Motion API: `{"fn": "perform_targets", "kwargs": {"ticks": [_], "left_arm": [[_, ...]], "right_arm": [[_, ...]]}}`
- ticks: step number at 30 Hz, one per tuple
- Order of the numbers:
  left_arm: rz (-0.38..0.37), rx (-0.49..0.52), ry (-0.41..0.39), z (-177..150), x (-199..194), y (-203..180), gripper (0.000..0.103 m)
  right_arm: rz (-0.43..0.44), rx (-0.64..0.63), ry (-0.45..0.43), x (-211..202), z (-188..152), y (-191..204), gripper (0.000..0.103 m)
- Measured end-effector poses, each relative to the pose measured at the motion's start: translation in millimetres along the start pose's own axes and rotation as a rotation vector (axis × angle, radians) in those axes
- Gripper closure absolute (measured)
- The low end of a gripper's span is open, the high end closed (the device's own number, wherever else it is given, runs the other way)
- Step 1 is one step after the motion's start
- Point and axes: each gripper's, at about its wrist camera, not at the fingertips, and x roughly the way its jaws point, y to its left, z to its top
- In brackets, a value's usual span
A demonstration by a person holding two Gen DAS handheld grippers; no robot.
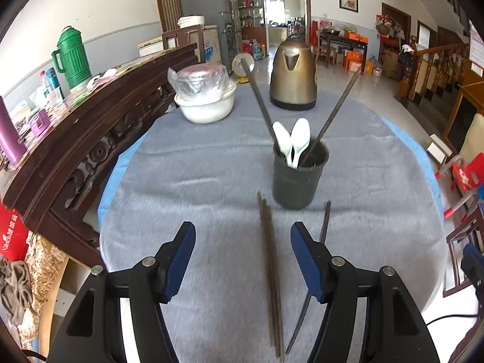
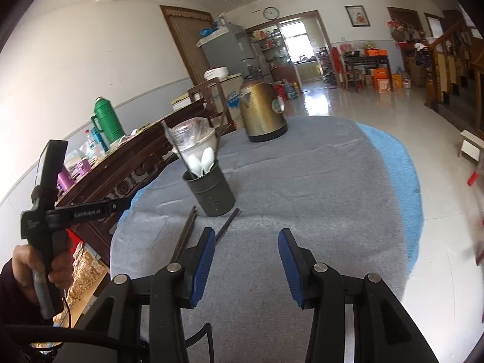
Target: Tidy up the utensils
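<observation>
A dark utensil holder (image 1: 299, 175) stands on the grey cloth and holds two white spoons (image 1: 293, 142) and two dark chopsticks (image 1: 335, 112). It also shows in the right wrist view (image 2: 211, 192). A bunch of brown chopsticks (image 1: 270, 272) lies on the cloth in front of it, between the fingers of my left gripper (image 1: 242, 257), which is open above them. A single dark chopstick (image 1: 325, 224) lies by its right finger. My right gripper (image 2: 246, 260) is open and empty; the loose chopsticks (image 2: 187, 230) lie to its left.
A bronze kettle (image 1: 293, 75) and a white bowl with a plastic-wrapped dish (image 1: 205, 99) stand at the far side of the table. A dark carved wooden sideboard (image 1: 90, 127) runs along the left edge. A red chair (image 1: 466, 175) stands to the right.
</observation>
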Motion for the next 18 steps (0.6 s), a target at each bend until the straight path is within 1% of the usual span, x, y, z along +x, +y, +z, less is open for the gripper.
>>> {"fn": "perform_targets", "kwargs": {"ticks": [3, 6, 11, 18], "left_arm": [[-0.029, -0.008, -0.025, 11.9, 2.5, 3.4, 0.037], [-0.056, -0.020, -0.052, 20.6, 4.4, 12.5, 0.036], [-0.087, -0.009, -0.059, 19.2, 15.6, 30.2, 0.035], [-0.145, -0.009, -0.035, 0.9, 27.2, 72.4, 0.035]], "right_arm": [[-0.015, 0.055, 0.001, -0.1, 0.6, -7.8, 0.056], [-0.031, 0.080, 0.003, 4.5, 3.5, -5.0, 0.056], [-0.048, 0.075, 0.019, 25.1, 9.9, 20.2, 0.056], [-0.014, 0.122, 0.084, 68.3, 7.2, 65.2, 0.056]]}}
